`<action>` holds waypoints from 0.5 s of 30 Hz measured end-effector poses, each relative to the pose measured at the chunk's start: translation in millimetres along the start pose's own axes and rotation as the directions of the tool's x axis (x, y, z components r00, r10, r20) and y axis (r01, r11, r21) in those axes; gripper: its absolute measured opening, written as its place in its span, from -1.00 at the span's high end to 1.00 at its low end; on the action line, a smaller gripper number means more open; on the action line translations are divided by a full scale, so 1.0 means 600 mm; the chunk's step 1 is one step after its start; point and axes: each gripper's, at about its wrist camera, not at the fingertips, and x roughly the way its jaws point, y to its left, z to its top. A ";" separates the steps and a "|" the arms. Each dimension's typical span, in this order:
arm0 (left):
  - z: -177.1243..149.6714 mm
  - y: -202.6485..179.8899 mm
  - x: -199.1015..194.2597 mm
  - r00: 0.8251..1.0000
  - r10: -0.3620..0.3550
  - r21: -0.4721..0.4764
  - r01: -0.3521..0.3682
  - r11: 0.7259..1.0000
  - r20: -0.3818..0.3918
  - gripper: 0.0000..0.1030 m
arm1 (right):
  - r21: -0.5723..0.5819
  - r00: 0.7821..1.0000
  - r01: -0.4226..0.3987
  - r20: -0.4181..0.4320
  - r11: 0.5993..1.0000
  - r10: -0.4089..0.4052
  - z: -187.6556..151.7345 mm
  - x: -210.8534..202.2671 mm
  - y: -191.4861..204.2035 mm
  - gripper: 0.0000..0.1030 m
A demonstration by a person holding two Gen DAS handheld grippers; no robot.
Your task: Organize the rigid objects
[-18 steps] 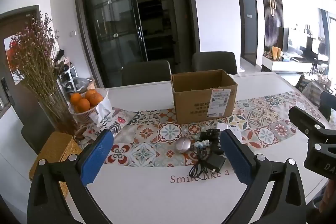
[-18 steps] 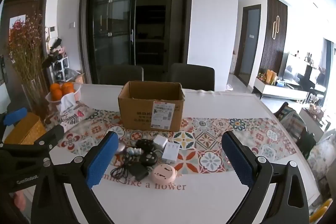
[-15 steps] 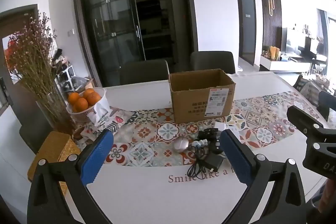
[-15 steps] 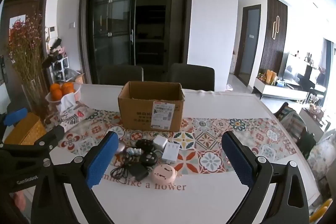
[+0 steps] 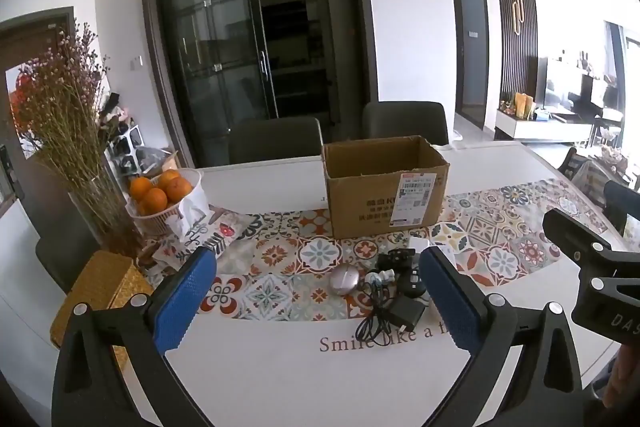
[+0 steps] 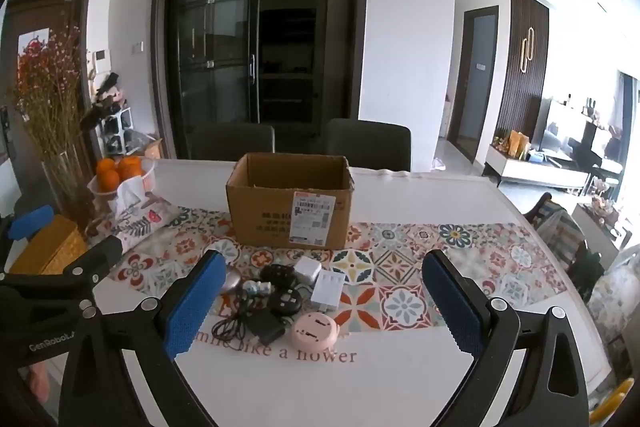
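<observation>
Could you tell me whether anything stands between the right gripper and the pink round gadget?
Nothing visible does. The right gripper hangs open above bare tabletop, and the pink round gadget lies nearest it, at the pile's front edge.

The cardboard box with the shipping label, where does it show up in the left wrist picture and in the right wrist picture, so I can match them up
Left wrist view: the cardboard box stands right of centre, on the patterned runner, behind the pile of small electronics.
Right wrist view: the cardboard box stands just left of centre, straight behind that pile.
Shared landmark: the basket of oranges, at the left edge of the table in both.
</observation>
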 end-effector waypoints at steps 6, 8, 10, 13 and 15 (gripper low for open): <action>0.004 0.001 0.003 1.000 0.000 0.000 0.000 1.000 0.001 -1.00 | 0.001 1.000 0.000 -0.001 1.000 0.000 -0.001 0.001 -0.001 -0.92; 0.004 0.002 0.002 1.000 0.000 -0.002 0.000 1.000 0.002 -1.00 | -0.001 1.000 0.001 -0.002 1.000 -0.001 0.001 0.001 0.000 -0.92; 0.005 0.002 0.003 1.000 0.003 0.001 -0.003 1.000 0.004 -1.00 | 0.001 1.000 0.002 -0.002 1.000 -0.002 0.000 0.003 0.000 -0.92; 0.010 0.002 0.005 1.000 0.003 0.002 -0.003 1.000 0.009 -1.00 | 0.002 1.000 0.002 0.000 1.000 -0.002 -0.003 0.004 0.001 -0.92; 0.012 0.003 0.006 1.000 0.002 0.002 -0.002 1.000 0.010 -1.00 | -0.001 1.000 0.003 -0.002 1.000 -0.003 -0.002 0.004 0.001 -0.92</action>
